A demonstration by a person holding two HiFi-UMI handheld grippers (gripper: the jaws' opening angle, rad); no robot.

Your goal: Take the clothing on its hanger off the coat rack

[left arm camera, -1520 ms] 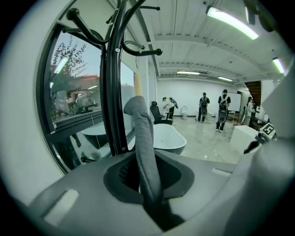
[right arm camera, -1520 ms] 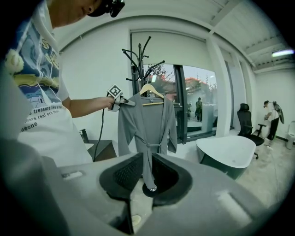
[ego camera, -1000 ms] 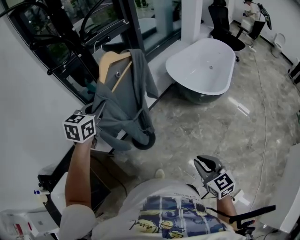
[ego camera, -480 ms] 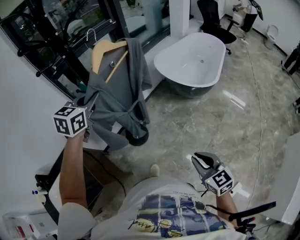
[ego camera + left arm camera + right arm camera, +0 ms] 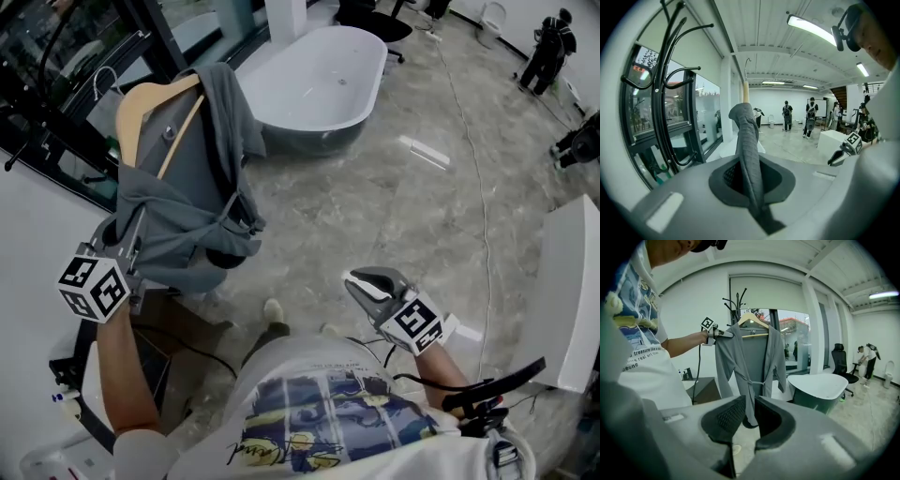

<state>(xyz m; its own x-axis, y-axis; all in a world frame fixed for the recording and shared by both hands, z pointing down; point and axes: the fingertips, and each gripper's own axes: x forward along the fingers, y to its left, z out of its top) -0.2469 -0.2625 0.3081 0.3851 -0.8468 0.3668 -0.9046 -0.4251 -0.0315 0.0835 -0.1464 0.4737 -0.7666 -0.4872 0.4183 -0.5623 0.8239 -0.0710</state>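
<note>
While the left tool (image 5: 751, 187) is clenched, a fold of the grey garment (image 5: 746, 140) is pinched between its jaws, and the cloth is seen rising straight up from the pads. In the right gripper view the grip is placed at one shoulder end of the garment; whether the wood beneath is also caught cannot be told. The garment is draped on a wooden hanger (image 5: 150, 98) and is held up in the air at the person's left, its belt and sleeves hanging loose. The hanger's metal hook (image 5: 747, 63) is seen against the ceiling and is caught on nothing. The black coat rack (image 5: 665, 79) stands apart from it, beside the window.

The right tool (image 5: 749, 416) is held low at the person's right, well apart from the garment. Its jaws are slightly parted and nothing is held between them; the garment is only seen far beyond the gap.

A white bathtub (image 5: 309, 75) is noted on the grey marble floor (image 5: 403, 206) past the garment. A black office chair (image 5: 841, 364) stands behind the tub.
</note>
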